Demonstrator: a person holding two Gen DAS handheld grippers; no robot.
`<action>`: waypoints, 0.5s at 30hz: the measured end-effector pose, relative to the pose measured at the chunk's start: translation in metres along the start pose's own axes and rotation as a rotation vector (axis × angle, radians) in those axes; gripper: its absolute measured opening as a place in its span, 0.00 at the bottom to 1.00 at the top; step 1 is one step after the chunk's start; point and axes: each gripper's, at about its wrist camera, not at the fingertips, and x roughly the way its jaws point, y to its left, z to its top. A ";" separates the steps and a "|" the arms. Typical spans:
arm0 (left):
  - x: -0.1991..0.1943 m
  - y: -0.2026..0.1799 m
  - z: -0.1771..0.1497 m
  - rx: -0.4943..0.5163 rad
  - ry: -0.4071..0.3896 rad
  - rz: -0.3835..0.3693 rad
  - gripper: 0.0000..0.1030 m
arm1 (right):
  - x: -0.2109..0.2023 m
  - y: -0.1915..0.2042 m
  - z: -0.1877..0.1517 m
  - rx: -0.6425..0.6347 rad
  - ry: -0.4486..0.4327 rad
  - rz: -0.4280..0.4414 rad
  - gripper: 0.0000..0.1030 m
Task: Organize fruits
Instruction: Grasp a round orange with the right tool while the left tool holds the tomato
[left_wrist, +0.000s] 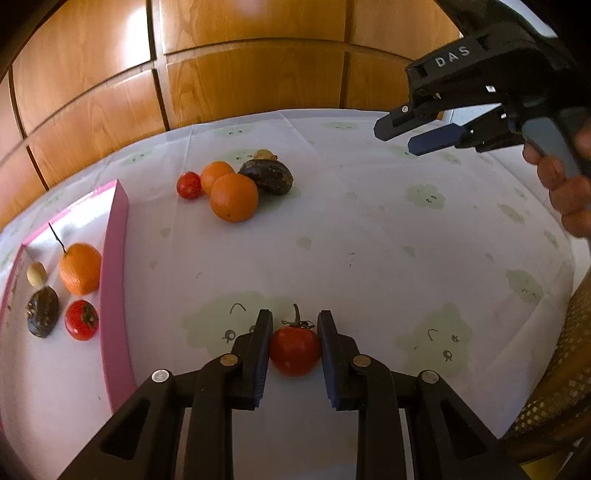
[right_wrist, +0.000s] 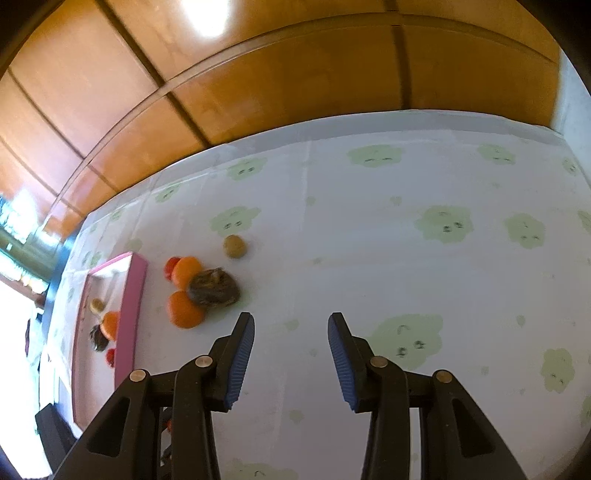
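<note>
Tray (left_wrist: 116, 266) first: it lies at the lower left of the left wrist view, pink-walled, and already holds an orange with a stem (left_wrist: 80, 274), a red tomato (left_wrist: 81, 319), a dark wrinkled fruit (left_wrist: 43, 312) and a small pale one (left_wrist: 36, 274). Its long wall runs up the frame, just left of our left tool (left_wrist: 294, 334).

That tool sits at bottom centre, its jaws narrow and pressed on a stemmed tomato (left_wrist: 295, 349), stalk pointing up the frame. So the thing we carry lies right of the tray wall, and we judge the coming move to be a short carry leftward and over that wall. The wall itself is what stands in the way; the fruit must clear its top edge, and the free spot inside looks to be nearer the camera than the tomato already there.

Further up, centre-left, a loose cluster waits on the surface (left_wrist: 369, 229): a small tomato (left_wrist: 189, 185), two oranges (left_wrist: 233, 197) and a dark fruit (left_wrist: 267, 176), touching one another.

At upper right our right tool (left_wrist: 413, 134) hangs above the surface, jaws partly apart with nothing between them, well apart from the tray. In its own view the cluster lies left of its fingers (right_wrist: 242, 354), so it is the nearer hand for those.
</note>
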 end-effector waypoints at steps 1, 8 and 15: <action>0.000 0.001 -0.001 -0.003 -0.006 -0.006 0.25 | 0.002 0.003 -0.001 -0.010 0.010 0.032 0.41; -0.005 0.002 -0.007 -0.010 -0.028 -0.023 0.25 | 0.011 0.029 -0.006 -0.086 0.061 0.152 0.41; -0.008 0.004 -0.012 -0.008 -0.048 -0.034 0.25 | 0.025 0.030 0.008 -0.039 0.085 0.130 0.41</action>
